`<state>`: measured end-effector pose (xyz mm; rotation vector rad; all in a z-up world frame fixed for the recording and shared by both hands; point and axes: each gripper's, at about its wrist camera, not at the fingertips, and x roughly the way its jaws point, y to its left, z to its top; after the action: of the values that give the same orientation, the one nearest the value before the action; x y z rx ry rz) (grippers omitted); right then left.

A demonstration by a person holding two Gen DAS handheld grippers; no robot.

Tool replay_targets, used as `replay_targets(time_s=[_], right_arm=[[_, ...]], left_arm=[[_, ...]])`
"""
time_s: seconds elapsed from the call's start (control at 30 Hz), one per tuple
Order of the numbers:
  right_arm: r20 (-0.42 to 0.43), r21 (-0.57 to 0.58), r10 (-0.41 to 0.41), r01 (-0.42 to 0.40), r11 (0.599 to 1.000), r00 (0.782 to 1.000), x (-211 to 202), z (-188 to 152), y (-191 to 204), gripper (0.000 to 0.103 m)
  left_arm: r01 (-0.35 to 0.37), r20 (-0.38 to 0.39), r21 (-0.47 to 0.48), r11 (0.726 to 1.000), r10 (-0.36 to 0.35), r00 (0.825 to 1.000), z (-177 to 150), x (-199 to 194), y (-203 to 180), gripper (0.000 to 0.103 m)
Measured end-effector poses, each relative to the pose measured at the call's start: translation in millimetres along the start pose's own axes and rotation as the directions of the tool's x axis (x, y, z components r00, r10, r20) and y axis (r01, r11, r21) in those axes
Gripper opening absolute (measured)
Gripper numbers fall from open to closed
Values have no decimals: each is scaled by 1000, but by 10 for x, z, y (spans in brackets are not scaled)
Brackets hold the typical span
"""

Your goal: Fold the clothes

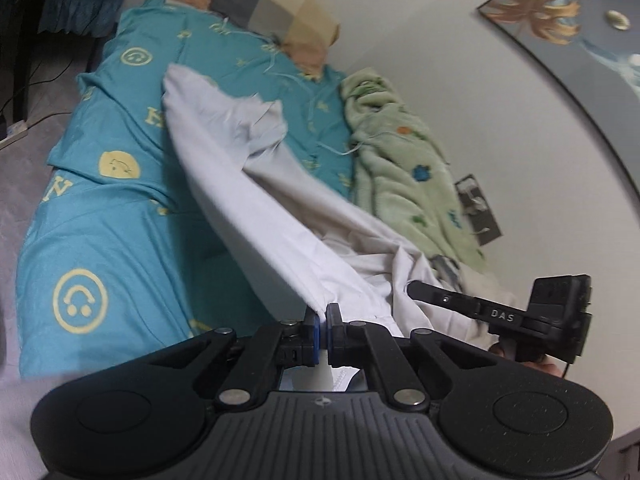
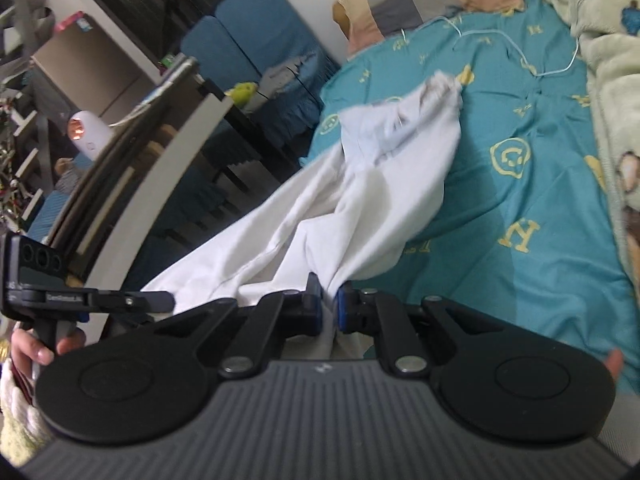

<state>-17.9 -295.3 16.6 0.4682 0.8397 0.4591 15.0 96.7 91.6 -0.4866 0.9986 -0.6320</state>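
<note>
A white garment (image 1: 256, 184) hangs stretched above the teal bed sheet (image 1: 100, 220). My left gripper (image 1: 323, 316) is shut on one edge of it, near the camera. My right gripper (image 2: 330, 300) is shut on another bunched edge of the same white garment (image 2: 360, 200). The cloth runs from both jaws away toward the pillow, its far end drooping onto the bed. The right gripper's finger (image 1: 432, 296) shows at the right of the left wrist view, and the left gripper's finger (image 2: 152, 300) shows at the left of the right wrist view. The two grippers are close side by side.
A checked pillow (image 1: 272, 4) lies at the bed's head. A green fleece blanket (image 1: 404, 160) lies along the wall side. A thin cord (image 2: 520, 60) lies on the teal sheet (image 2: 540, 240). A blue sofa (image 2: 256, 40) and dark table (image 2: 192, 128) stand beside the bed.
</note>
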Motion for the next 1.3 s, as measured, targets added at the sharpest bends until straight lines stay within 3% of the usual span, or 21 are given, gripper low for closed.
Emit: replay_targets(time_s=[0.2,0.3,0.4,0.63,0.8,0.93,1.13,1.3], right_arm=[[0,-4,23,-23,1000,1000,-452,-560,23,11],[7,-2,9,-9,1000,1000,-454,-617,0,11],[24,19,2,-2,1000,1000,-335,-407,-52,11],[89,-51,-56,61,997,994,265,486,-177,11],[86,-36,-78,81,996,993,925,1005,-553,11],[46,-9,-114,115,993,992,1556,1280,-954,11],[-6,30,-133,133,991,991,2310,1378,-1508,12],[-20,76,-124,125,989,992,2587,1281,-1763,12]], left_arm=[[26,24,49,998,-27,999,-751,-261,-128,3],[6,55,54,999,-9,998,-746,-219,-101,3],[-12,100,54,998,7,995,-513,-108,-70,3],[-100,231,87,991,78,970,517,542,175,4],[-174,251,48,984,157,955,1171,1215,633,4],[-194,250,12,981,185,950,1549,1751,1093,4],[-248,174,-24,969,248,953,1770,2531,1742,4],[-270,119,-38,962,273,955,1712,2855,2026,5]])
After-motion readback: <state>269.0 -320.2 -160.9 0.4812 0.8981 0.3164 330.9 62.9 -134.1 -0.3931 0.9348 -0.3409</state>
